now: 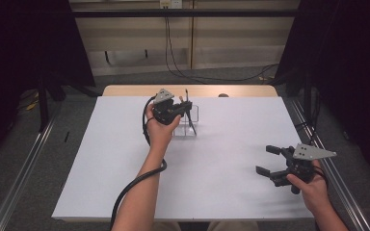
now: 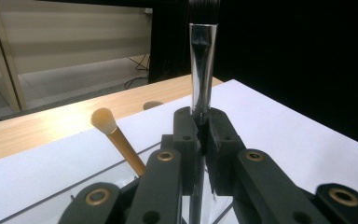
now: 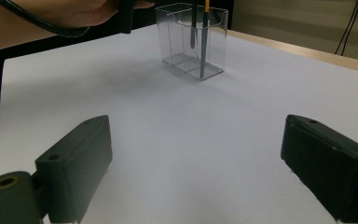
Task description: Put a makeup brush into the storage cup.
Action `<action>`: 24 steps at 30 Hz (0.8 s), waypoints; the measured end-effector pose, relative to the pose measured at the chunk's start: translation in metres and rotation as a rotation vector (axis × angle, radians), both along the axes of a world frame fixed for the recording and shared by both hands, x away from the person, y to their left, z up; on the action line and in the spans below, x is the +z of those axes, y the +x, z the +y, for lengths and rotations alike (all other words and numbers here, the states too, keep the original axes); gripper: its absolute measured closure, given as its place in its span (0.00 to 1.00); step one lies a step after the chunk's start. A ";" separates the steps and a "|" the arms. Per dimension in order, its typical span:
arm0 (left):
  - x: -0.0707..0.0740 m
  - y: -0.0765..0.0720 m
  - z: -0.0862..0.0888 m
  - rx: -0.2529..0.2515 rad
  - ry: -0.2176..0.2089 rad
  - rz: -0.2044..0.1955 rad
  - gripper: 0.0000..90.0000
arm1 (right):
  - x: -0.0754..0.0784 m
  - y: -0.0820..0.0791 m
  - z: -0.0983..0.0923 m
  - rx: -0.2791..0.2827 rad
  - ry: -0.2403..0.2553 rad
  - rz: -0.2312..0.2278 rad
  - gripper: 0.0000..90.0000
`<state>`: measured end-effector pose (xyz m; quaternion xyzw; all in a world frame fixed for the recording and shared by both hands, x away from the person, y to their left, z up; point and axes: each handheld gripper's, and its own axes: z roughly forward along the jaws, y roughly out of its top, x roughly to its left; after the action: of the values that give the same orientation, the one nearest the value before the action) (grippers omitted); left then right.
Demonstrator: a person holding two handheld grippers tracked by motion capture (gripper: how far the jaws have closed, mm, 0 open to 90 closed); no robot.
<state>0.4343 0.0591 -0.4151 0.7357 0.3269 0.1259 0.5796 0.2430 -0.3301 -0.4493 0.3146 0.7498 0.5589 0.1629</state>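
The left gripper (image 2: 200, 123) is clamped on a dark brush (image 2: 202, 70), its jaws pressed together around the handle just below a shiny silver ferrule; black bristles run off the top edge of the left gripper view. In the high view that gripper (image 1: 185, 107) sits a little above frame centre, over a clear plastic holder (image 1: 194, 126), with the dark brush (image 1: 190, 120) slanting down into it.

The brush is slim, with a dark grey handle tapering to a point. In the right gripper view the holder (image 3: 213, 49) stands at upper centre on the white table sheet (image 3: 177, 130): a clear box with an inner divider. The dark brush (image 3: 193, 32) hangs inside, its tip above the floor, and beside it an orange brush (image 3: 205, 37) stands with its tip at the bottom.

The left gripper view alone gives the orange brush's top (image 2: 104, 120), a soft tan tuft on an amber handle, left of centre.

The right gripper (image 1: 269, 160) rests at lower right of the high view, jaws wide apart with nothing between them, well clear of the holder
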 end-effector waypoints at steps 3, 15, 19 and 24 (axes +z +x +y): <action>-0.001 0.000 0.000 0.001 -0.007 0.003 0.93 | 0.000 0.000 0.000 0.002 -0.002 0.001 0.10; 0.004 -0.003 0.005 -0.030 -0.038 0.009 0.68 | 0.000 0.000 0.001 0.001 -0.003 -0.001 0.10; 0.006 -0.005 0.008 -0.039 -0.064 0.036 0.56 | 0.000 0.000 0.001 0.002 -0.004 -0.001 0.10; 0.008 -0.008 0.013 -0.033 -0.075 0.046 0.47 | 0.001 0.000 0.002 0.007 -0.006 -0.001 0.10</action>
<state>0.4264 0.0722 -0.4068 0.7214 0.3326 0.0869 0.6012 0.2432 -0.3279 -0.4487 0.3110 0.7524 0.5576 0.1622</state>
